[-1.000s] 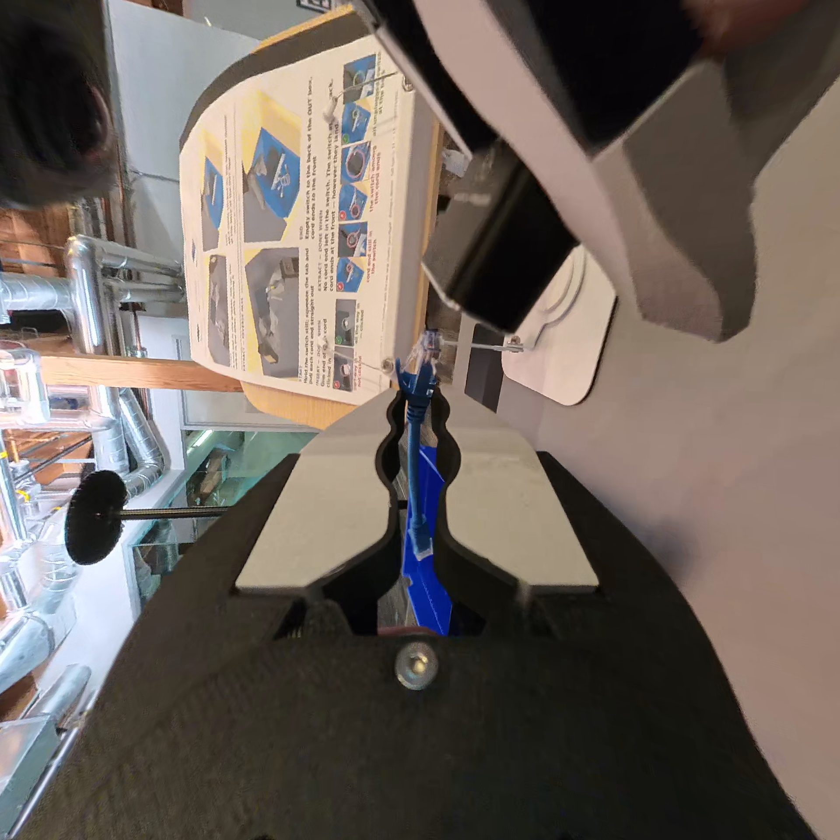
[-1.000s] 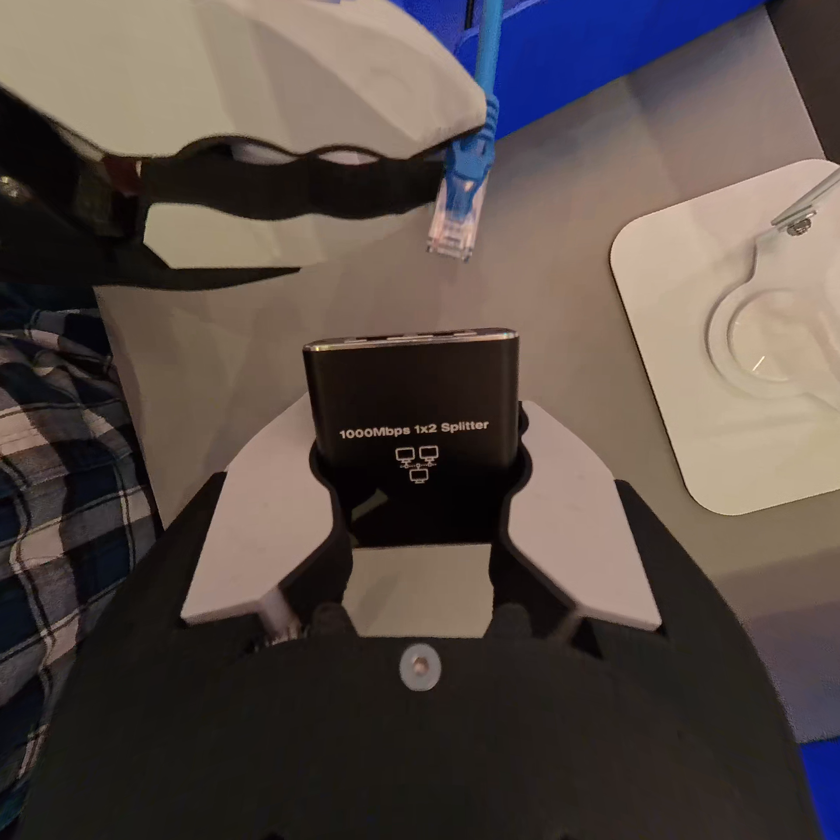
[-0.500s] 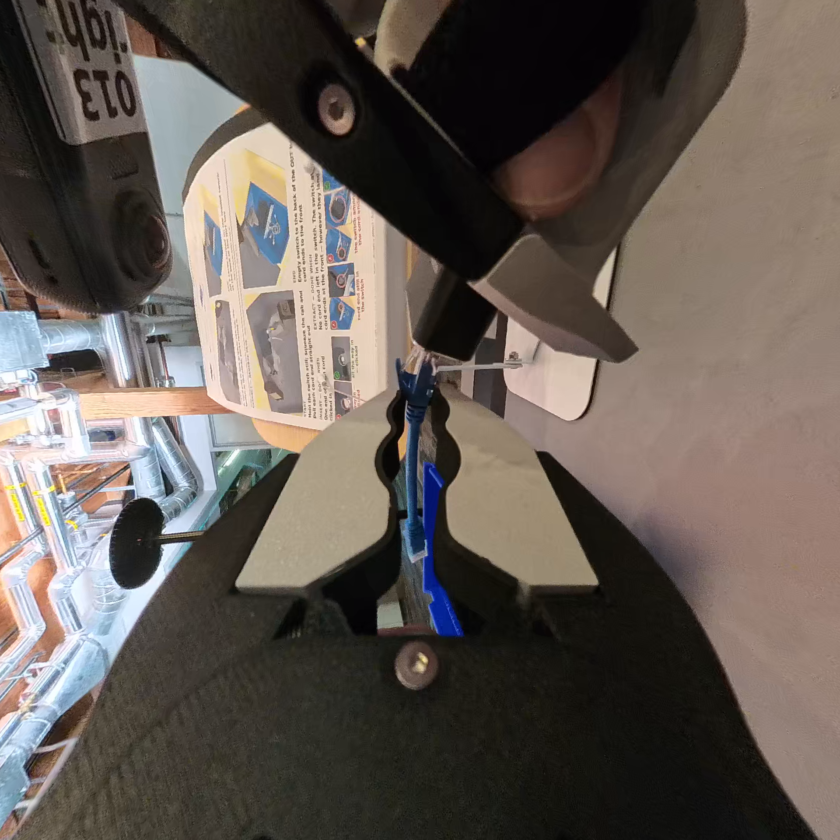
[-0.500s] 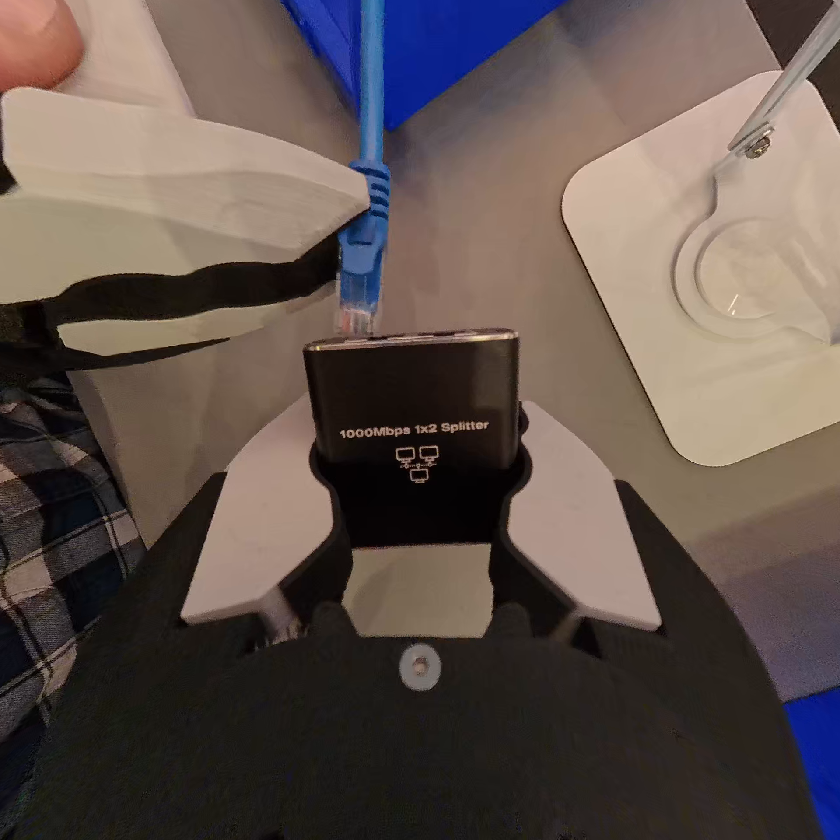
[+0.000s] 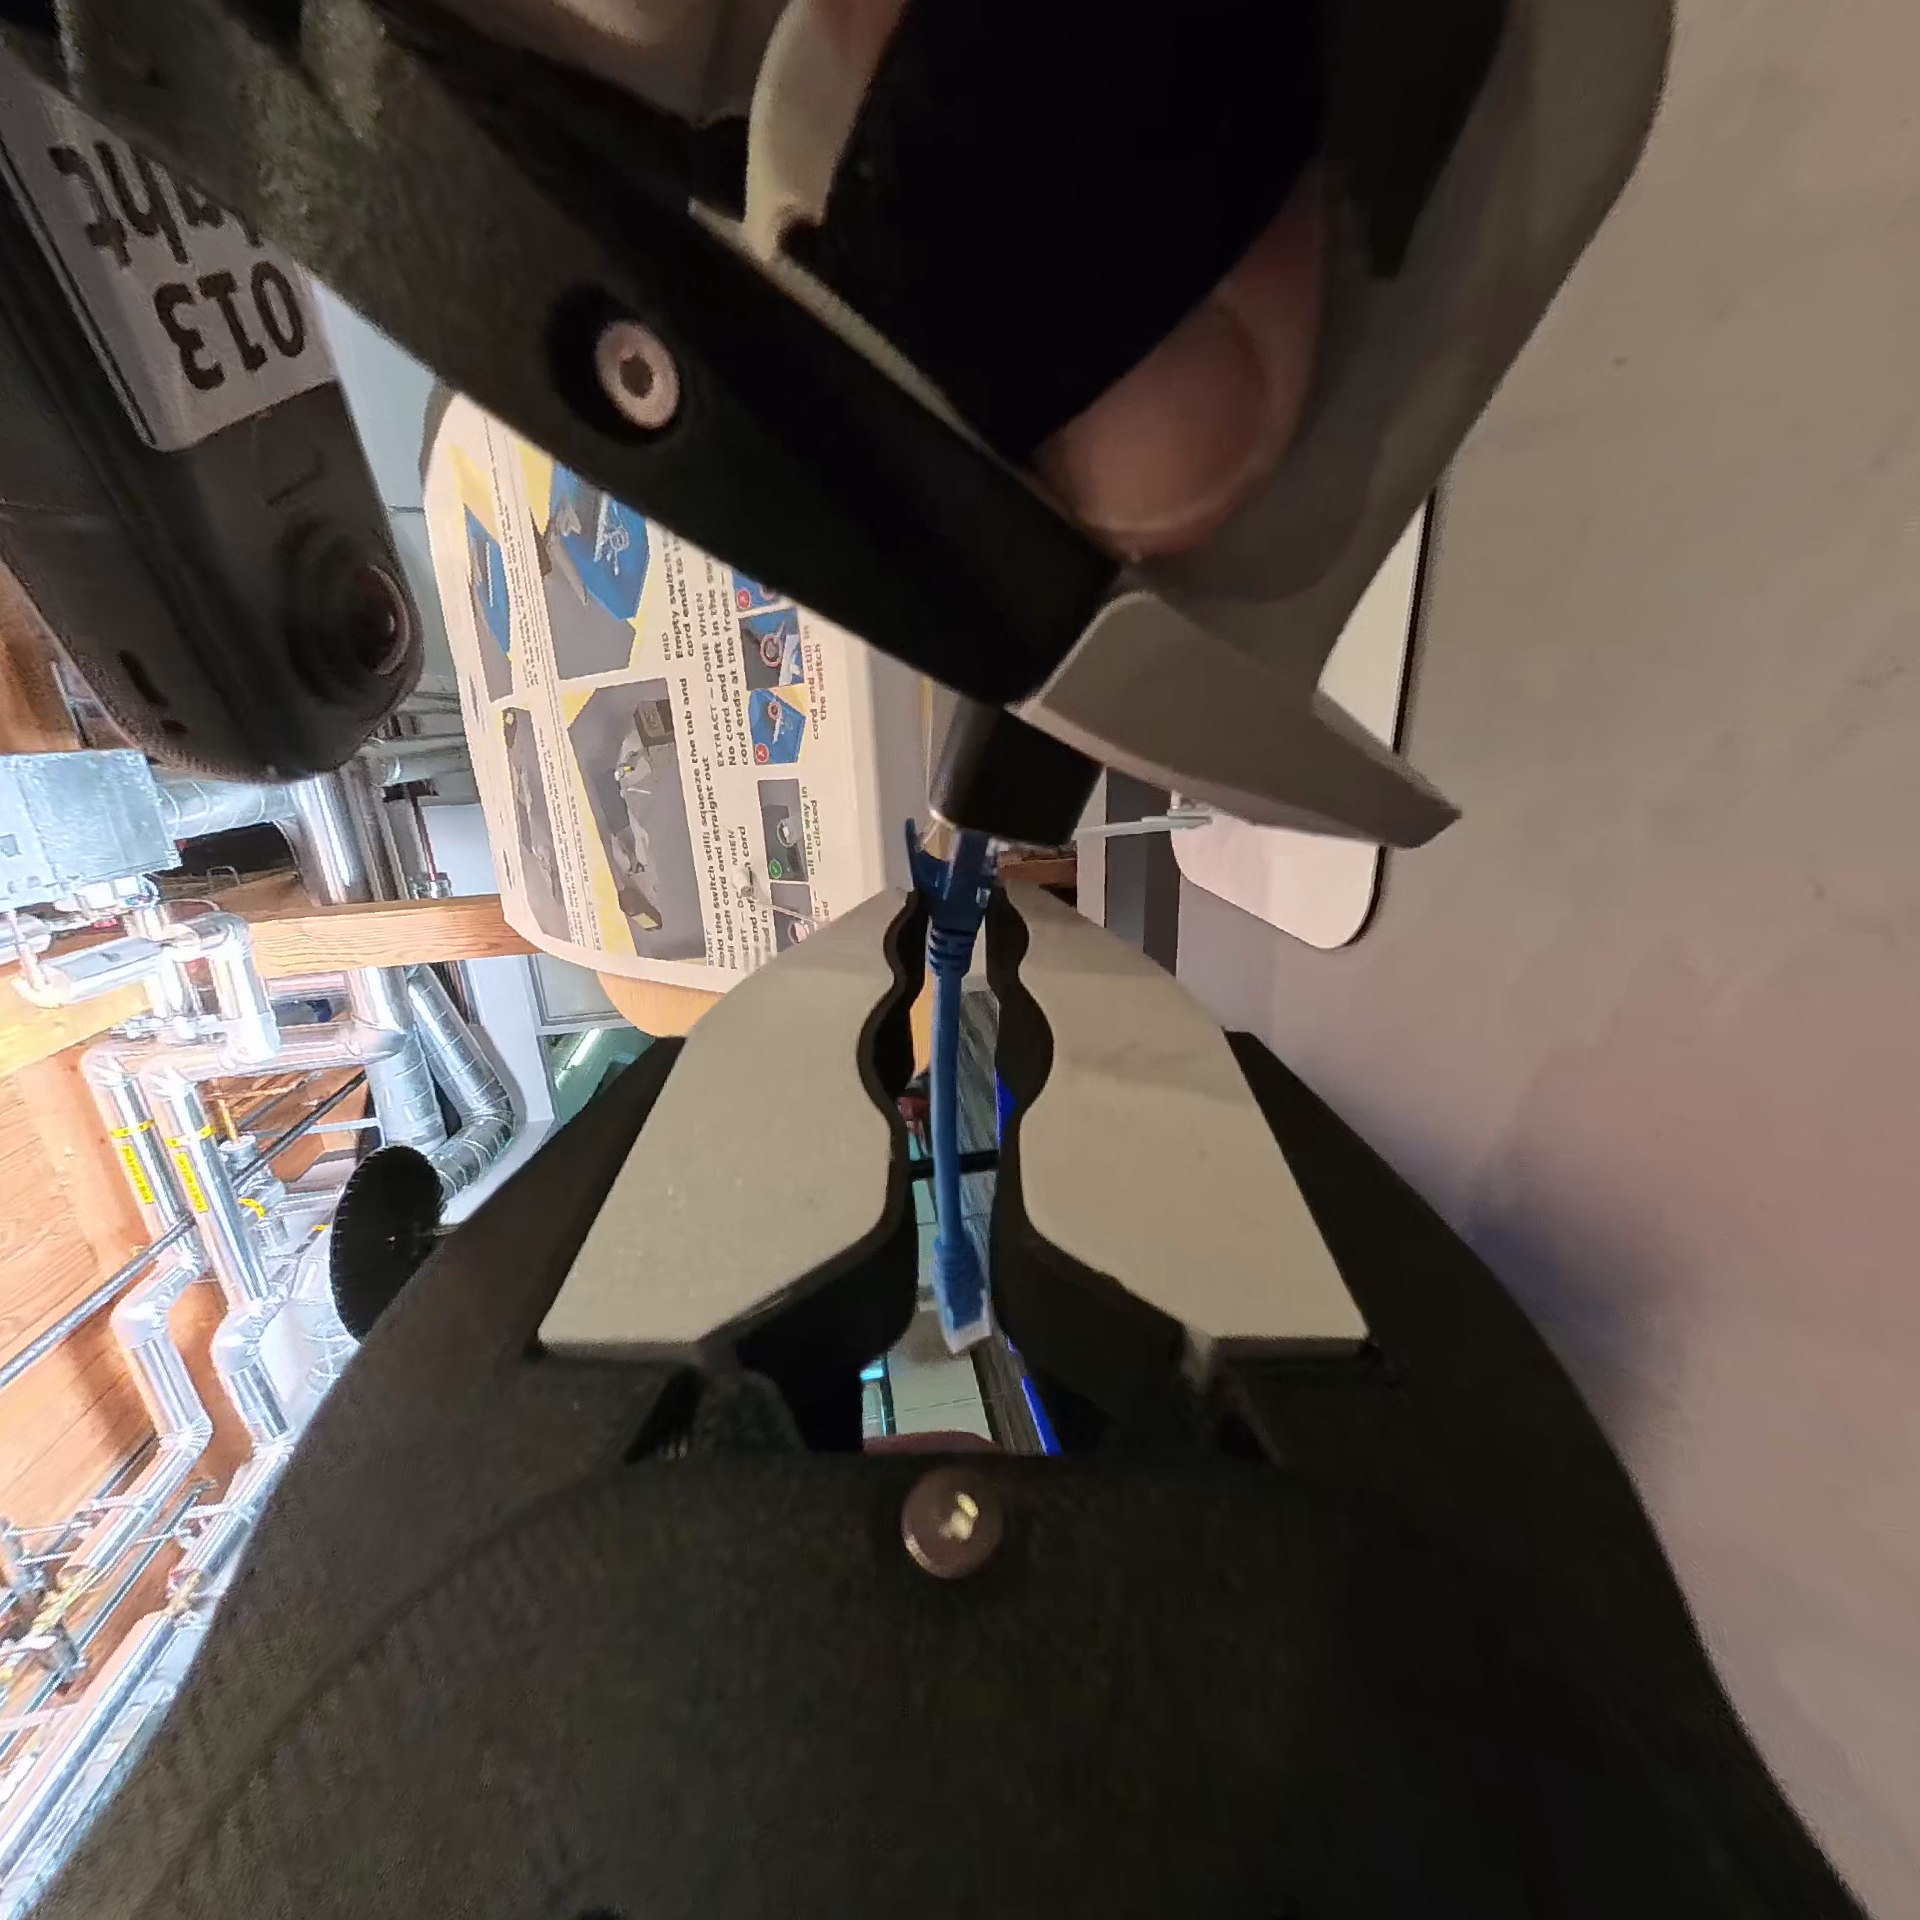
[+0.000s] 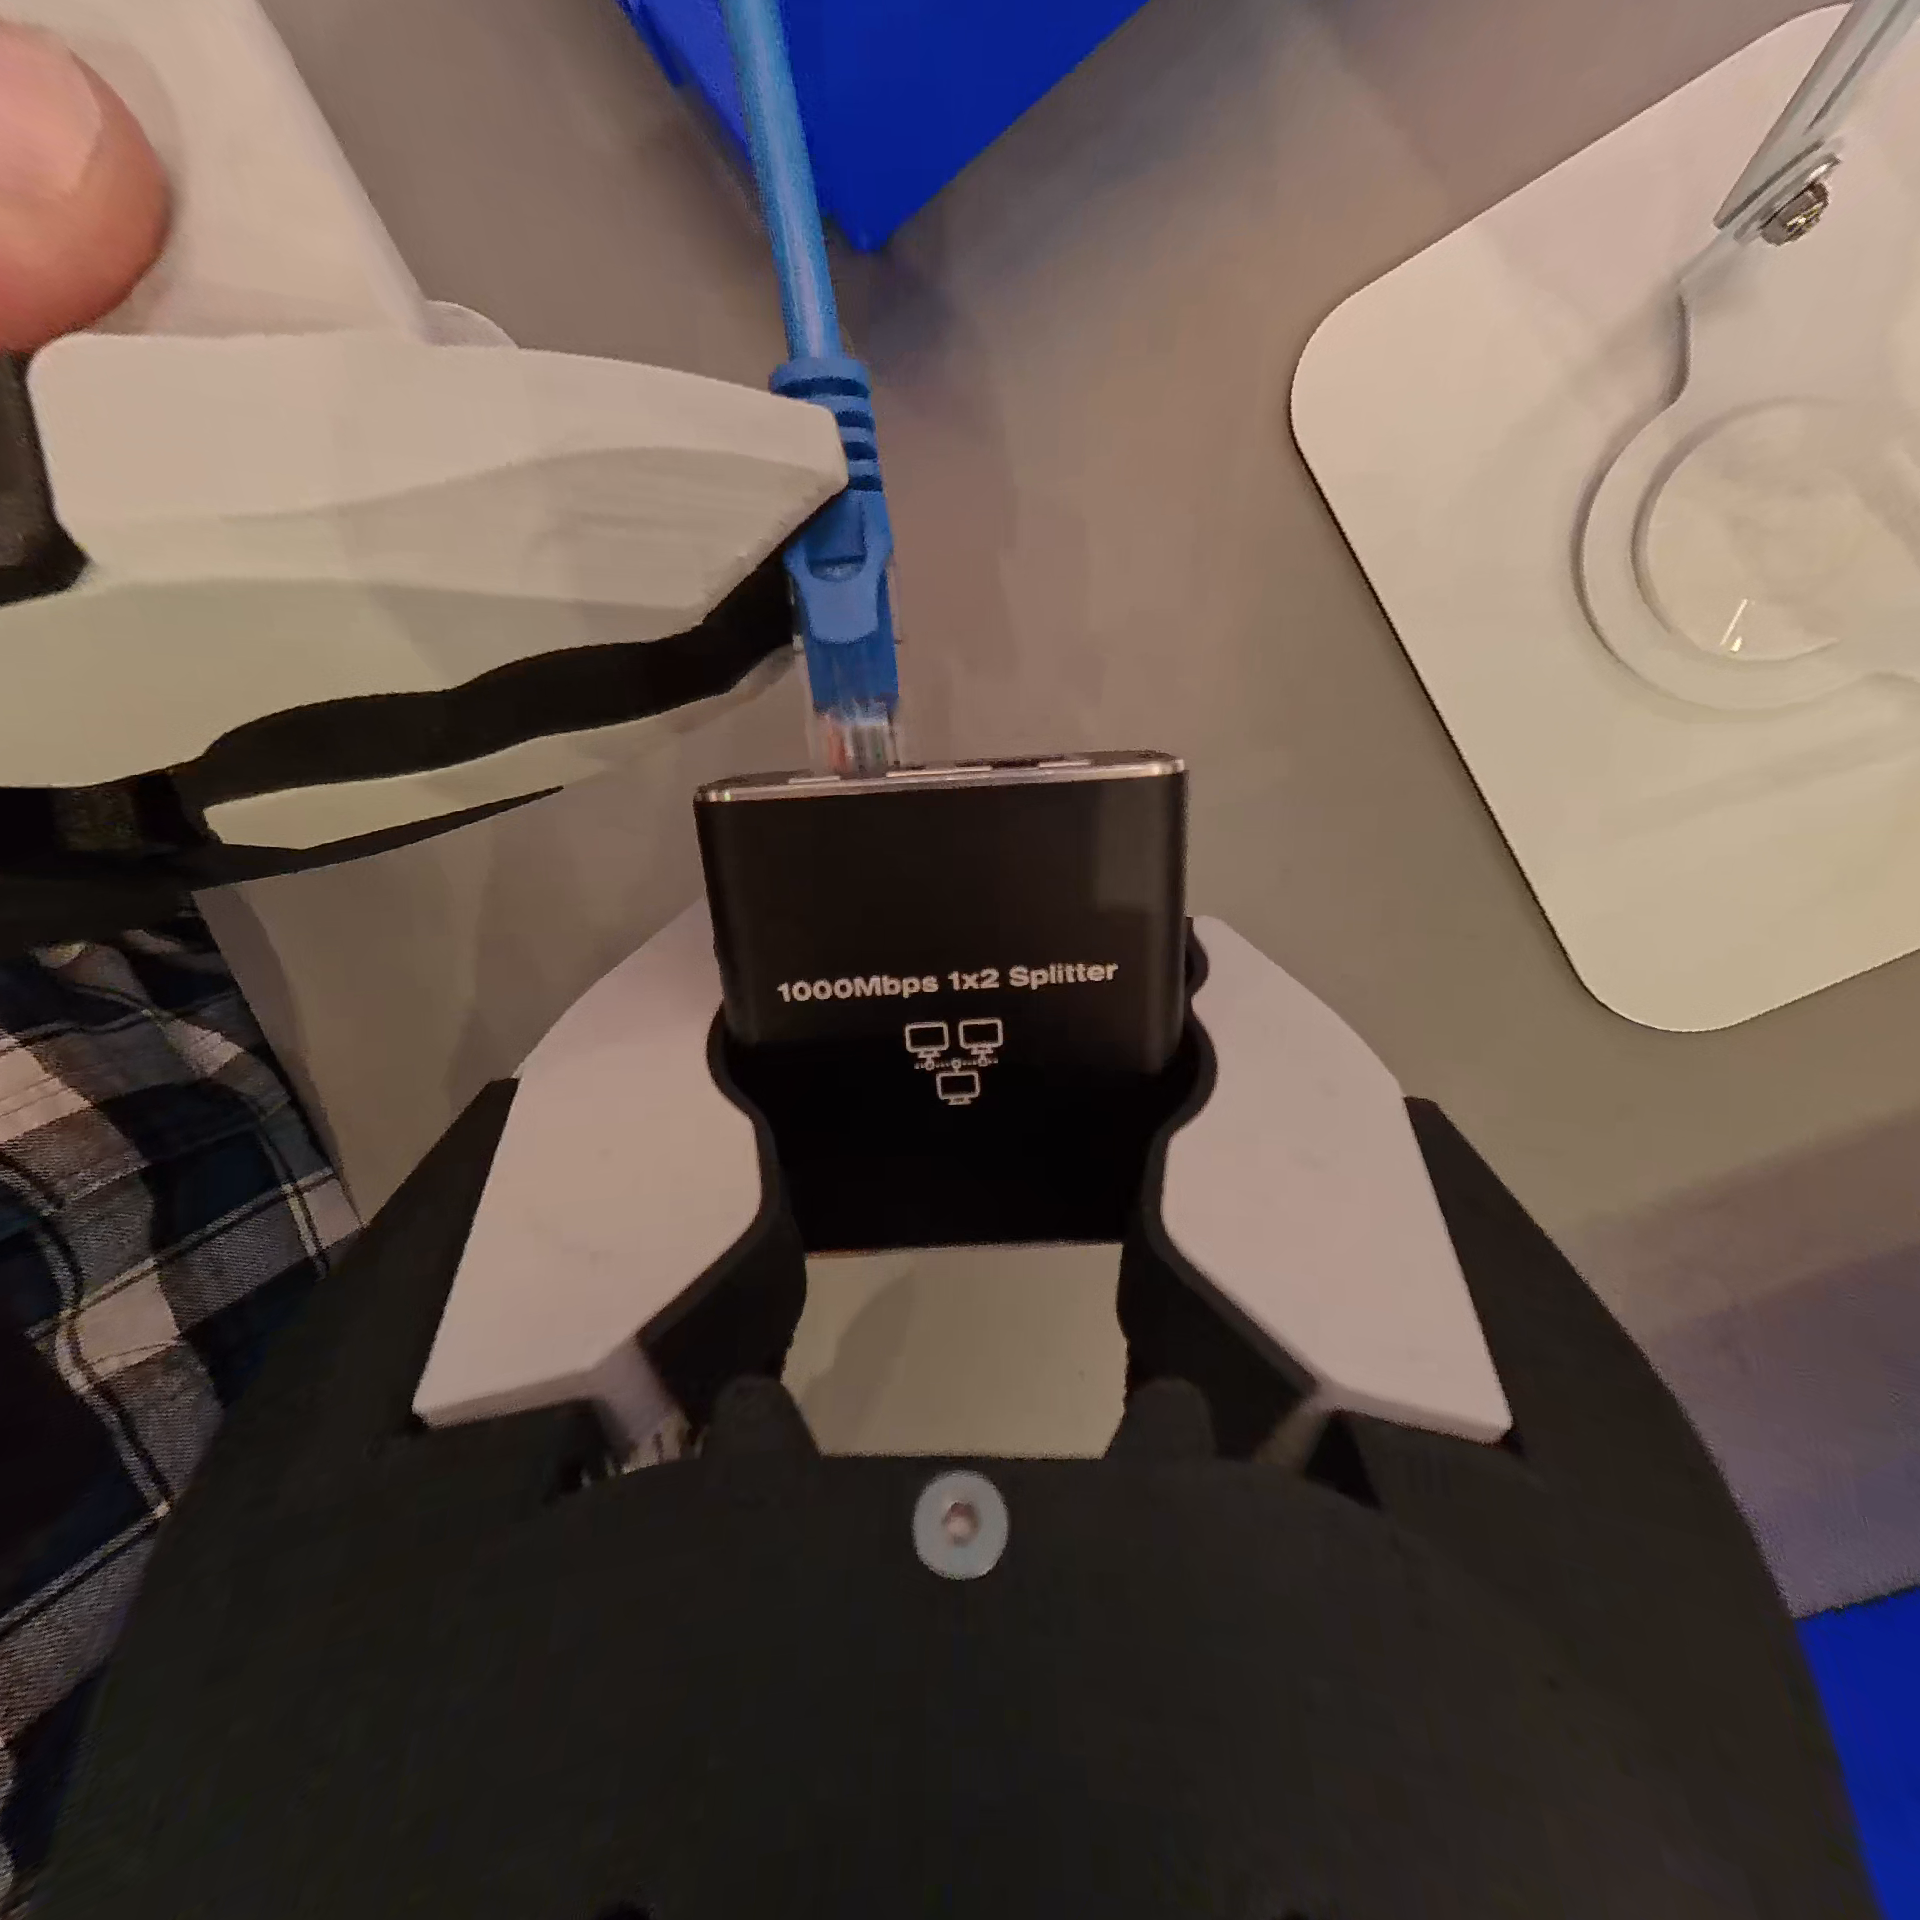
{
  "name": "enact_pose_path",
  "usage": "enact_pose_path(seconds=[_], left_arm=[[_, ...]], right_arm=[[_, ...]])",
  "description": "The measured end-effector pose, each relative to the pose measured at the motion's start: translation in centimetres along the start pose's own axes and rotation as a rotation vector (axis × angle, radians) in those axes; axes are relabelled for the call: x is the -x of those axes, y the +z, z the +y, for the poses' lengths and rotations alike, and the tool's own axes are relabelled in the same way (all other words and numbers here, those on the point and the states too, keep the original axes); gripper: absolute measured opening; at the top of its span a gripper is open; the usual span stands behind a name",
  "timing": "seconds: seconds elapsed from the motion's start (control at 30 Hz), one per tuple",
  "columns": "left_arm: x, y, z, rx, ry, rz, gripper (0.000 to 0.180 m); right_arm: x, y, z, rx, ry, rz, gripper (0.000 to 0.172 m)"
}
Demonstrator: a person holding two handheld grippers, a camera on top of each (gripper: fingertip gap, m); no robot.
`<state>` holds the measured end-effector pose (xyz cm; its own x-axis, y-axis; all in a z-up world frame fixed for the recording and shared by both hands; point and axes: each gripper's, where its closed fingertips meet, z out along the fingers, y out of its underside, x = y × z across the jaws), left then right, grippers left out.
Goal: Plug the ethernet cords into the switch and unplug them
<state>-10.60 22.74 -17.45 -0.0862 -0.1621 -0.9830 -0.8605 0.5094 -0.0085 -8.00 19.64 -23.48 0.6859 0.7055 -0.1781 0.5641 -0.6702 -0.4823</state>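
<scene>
Spreading under everything is a grey worktop (image 6: 1195,436), with a blue bin (image 6: 914,94) at its far edge and a white rounded base plate (image 6: 1558,623) toward its right edge. A printed instruction sheet (image 5: 644,727) on a wooden board stands beyond it. The right tongs (image 6: 956,1049) are clenched on a black switch (image 6: 940,904), their pale pads pressing its two sides, its port face pointing away from the camera. The left tongs (image 5: 951,914) are clenched on the boot of a blue ethernet cord (image 6: 800,260), which runs back toward the blue bin. The cord's clear plug (image 6: 854,727) sits right at the left end of the switch's port face, its tip at a port opening; how far in it sits cannot be told. A thumb (image 6: 62,177) rests on the left tongs.
</scene>
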Motion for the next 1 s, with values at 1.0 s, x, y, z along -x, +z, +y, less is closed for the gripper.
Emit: enact_pose_path(seconds=[1.0], left_arm=[[0.2, -1.4, -2.5, -0.102, -0.009, -0.058, 0.009]], right_arm=[[0.0, -2.0, 2.2, 0.157, -0.151, -0.009, 0.077]])
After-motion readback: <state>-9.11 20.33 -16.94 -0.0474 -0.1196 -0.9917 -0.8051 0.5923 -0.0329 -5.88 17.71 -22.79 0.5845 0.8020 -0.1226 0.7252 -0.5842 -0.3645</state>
